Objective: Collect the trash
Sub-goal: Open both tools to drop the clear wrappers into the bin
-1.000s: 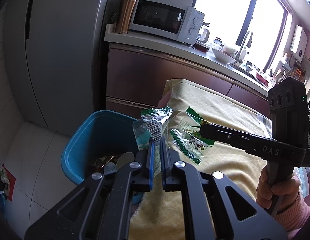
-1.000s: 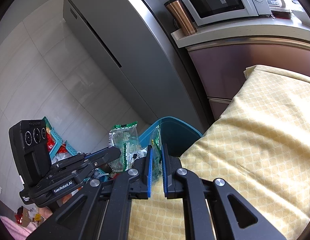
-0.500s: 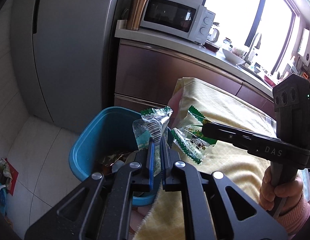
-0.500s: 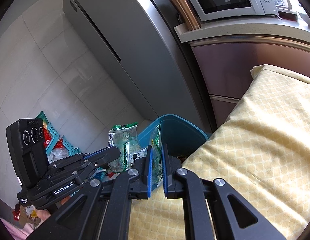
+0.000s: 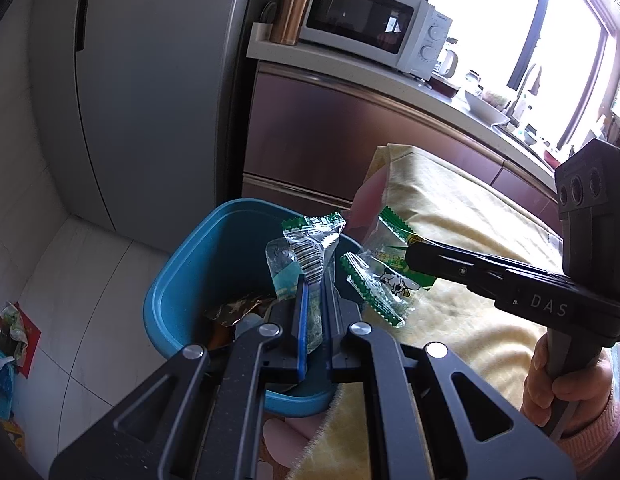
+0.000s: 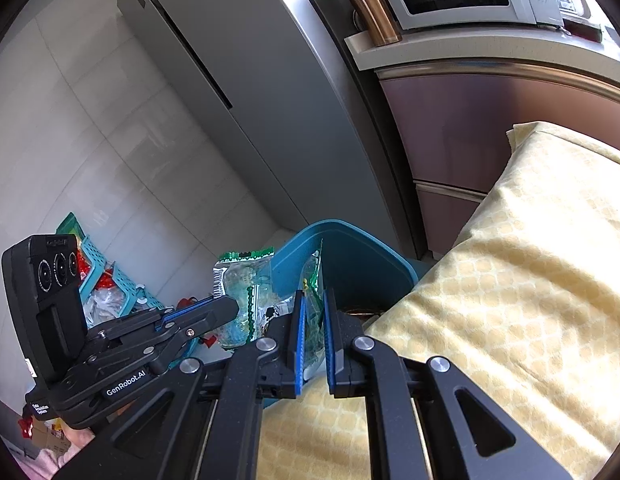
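Note:
My left gripper (image 5: 314, 286) is shut on a clear wrapper with a barcode and green edge (image 5: 304, 248), held over the blue trash bin (image 5: 178, 280). My right gripper (image 6: 313, 300) is shut on a clear green-edged wrapper (image 6: 311, 280); in the left wrist view that wrapper (image 5: 383, 280) shows a cow print and hangs by the bin's right rim, held by the right gripper (image 5: 409, 252). In the right wrist view the left gripper (image 6: 230, 308) holds its wrapper (image 6: 242, 280) left of the bin (image 6: 349, 256). The bin holds brown and foil trash (image 5: 238, 308).
A table with a yellow cloth (image 6: 509, 300) lies right of the bin. Behind stand a grey fridge (image 5: 150, 80) and a cabinet counter (image 5: 349, 68) with a microwave (image 5: 365, 24) and a copper tumbler (image 5: 296, 6). A teal basket with litter (image 6: 106, 280) sits on the floor.
Both grippers have moved left with their wrappers, off the table edge and towards the bin. The left wrapper now hangs over the bin's opening. Both grips are unchanged.

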A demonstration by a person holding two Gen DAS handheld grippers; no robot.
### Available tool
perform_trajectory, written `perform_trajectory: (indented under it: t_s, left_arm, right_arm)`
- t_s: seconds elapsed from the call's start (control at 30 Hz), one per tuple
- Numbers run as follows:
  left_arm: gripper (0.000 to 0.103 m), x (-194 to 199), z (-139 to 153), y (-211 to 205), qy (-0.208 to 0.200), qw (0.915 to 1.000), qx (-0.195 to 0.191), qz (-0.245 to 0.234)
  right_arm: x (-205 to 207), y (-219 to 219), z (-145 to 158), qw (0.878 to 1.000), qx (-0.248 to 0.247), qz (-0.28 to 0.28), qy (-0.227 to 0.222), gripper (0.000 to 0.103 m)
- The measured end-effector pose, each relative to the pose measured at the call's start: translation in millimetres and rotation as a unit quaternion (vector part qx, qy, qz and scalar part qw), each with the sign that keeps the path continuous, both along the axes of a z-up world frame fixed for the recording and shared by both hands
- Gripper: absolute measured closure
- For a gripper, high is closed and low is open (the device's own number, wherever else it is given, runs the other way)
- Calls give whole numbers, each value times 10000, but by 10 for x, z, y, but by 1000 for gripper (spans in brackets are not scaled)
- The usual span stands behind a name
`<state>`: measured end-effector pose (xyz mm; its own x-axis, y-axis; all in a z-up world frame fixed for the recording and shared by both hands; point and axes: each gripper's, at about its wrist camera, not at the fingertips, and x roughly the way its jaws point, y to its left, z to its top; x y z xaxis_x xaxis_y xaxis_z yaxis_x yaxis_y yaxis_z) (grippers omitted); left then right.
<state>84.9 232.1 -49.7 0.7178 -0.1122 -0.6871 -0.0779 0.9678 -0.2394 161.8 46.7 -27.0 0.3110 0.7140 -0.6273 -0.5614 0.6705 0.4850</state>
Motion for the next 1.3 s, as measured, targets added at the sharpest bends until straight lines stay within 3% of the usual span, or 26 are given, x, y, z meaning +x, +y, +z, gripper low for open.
perform_trajectory:
  t_s: [0.47,0.6,0.67,0.9,0.97,1.03,1.17,1.23,1.3]
  left_arm:
    - [96,222,-257,29,296,9994,77,140]
    - [96,275,-356,48,402,9991,26,140]
    - [96,296,-413,65,468,9988,-66,108]
    - [87,267,-518,96,512,9985,-154,106]
    - [82,233,-502,88,436,9989,-159,91]
    - [67,181,-456,65,323,9994,-126,73]
    - [54,25,-283,-11,-78,9999,-44,-44]
    - [36,-80,-174,-71,-346,9994,32,-85]
    - [26,-197,-62,-158,-641,9978,128,-126]
  right_arm:
    - [106,246,-159,9991,-358,-2,207,92]
    - [134,305,-204,9987,-427,-25,262,82]
    - [136,311,-229,9986,-448,-26,282,82]
    - [136,208,-249,9988,-376,-112,283,81]
    - [135,152,-240,9990,-312,-130,279,80]
    - [96,95,-207,9993,-264,-133,214,71]
    - [-58,-90,-71,9995,-230,-205,-106,62]
    - [-157,-227,23,9987,-232,-288,-354,46]
    - [-276,-400,117,9966,-265,-460,-625,34]
